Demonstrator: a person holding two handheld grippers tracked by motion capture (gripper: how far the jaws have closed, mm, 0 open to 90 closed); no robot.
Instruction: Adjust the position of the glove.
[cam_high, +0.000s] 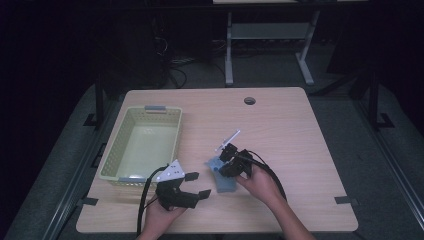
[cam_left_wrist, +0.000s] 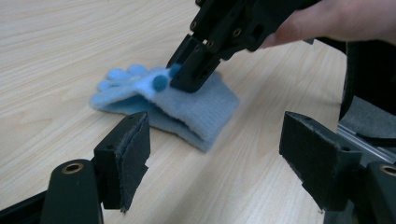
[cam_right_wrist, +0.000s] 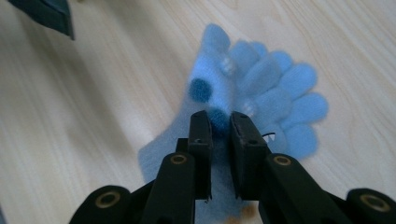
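a pale blue fleece glove (cam_high: 223, 176) lies flat on the table (cam_high: 280, 125), near the front edge & about mid-width, just right of the yellow basket (cam_high: 141, 144) at the front-left. the right gripper (cam_right_wrist: 219, 122) comes down on it with jaws almost together, pinching a dark blue pom-pom (cam_right_wrist: 217, 119) & a fold of fleece near the glove's middle; in the left gripper view the same gripper (cam_left_wrist: 187, 77) is tip-down on the fabric. the left gripper (cam_high: 196, 185) waits just beside the glove, jaws spread wide, nothing between them. judged by looks: the glove is light, soft, floppy, not fragile & not slippery, so it'll sag & drape from any one pinch. a pom-pom alone may stretch or tear off; better hold is a thick fold of the palem or cuff, w/ fingers left to dangle.
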